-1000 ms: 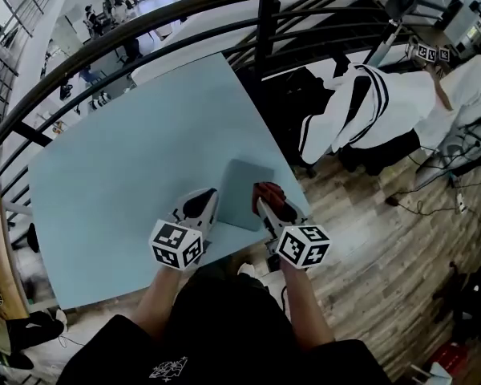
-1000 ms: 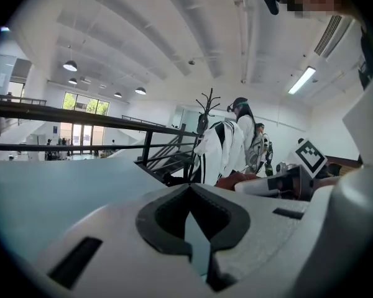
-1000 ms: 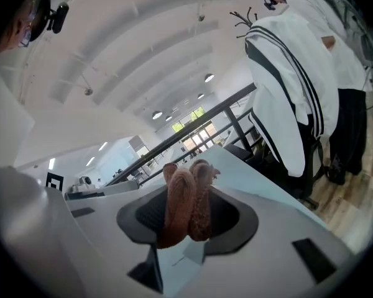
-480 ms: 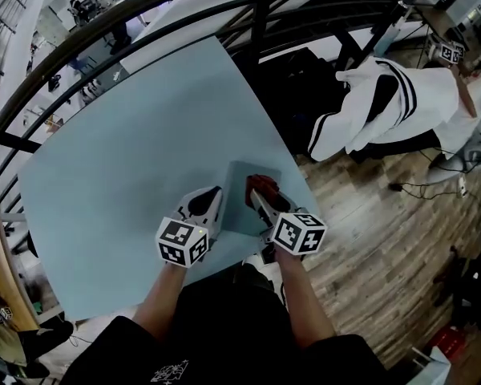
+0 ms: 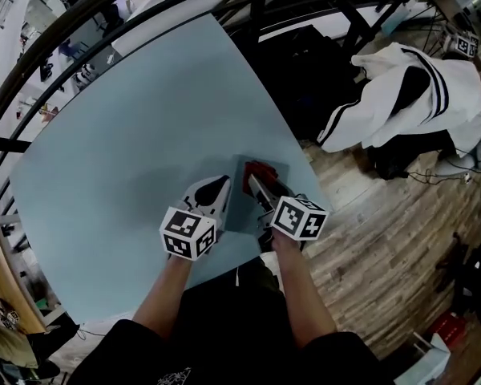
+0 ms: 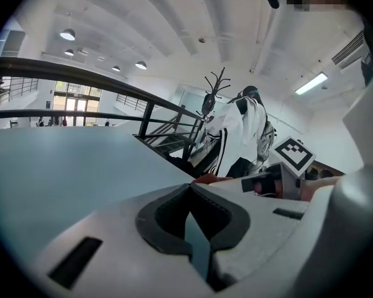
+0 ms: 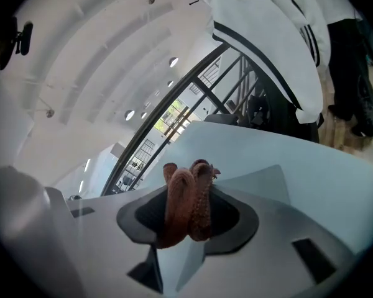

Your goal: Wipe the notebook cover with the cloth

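Beyond the notebook (image 5: pixel 240 211) and to its left, the table (image 5: pixel 128 135) is seen bare up to the black railing (image 5: pixel 258 6), so wide passage is offered there. The notebook's near side is crowded by the closed left gripper (image 5: pixel 222 183) and by the right gripper (image 5: pixel 252 181), in which a cloth (image 5: pixel 256 169) is clamped. To the notebook's right, room is cut short by the table's edge, and a white jacket (image 5: pixel 377 95) is hung well apart.
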Demonstrator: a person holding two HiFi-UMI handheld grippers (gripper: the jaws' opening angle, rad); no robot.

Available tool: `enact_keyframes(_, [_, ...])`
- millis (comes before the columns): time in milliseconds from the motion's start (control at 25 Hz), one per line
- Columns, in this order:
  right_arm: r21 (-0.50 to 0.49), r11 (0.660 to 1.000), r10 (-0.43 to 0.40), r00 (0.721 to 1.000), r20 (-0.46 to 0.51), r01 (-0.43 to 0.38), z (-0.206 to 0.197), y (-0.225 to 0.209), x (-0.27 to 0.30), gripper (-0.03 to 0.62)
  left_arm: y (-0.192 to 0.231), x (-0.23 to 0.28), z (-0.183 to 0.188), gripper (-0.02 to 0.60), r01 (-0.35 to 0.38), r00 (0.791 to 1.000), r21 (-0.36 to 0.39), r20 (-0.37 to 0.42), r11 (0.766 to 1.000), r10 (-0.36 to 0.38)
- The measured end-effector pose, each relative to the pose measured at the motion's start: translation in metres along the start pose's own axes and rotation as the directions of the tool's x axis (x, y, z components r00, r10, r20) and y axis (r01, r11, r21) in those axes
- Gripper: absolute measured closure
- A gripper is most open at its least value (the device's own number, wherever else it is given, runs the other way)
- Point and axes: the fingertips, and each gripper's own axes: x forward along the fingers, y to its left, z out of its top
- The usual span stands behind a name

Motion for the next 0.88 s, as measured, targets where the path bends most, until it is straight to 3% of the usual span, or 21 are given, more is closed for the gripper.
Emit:
enact_keyframes(480, [0.136, 0.99, -0.023, 1.0, -0.005, 0.024, -0.004, -0.016, 0.046, 0.445, 0.032, 0.025, -0.014, 0.574, -0.002, 1.0, -0.014, -0.025, 1.0, 0.001])
enact_keyframes(880, [0.172, 0.983, -0.065, 0.997, -0.039, 0.071, -0.014, -0.028, 0.064, 0.447, 0.043, 0.04, -0.022, 0.574, -0.001, 0.999, -0.018, -0.039, 1.0, 0.0])
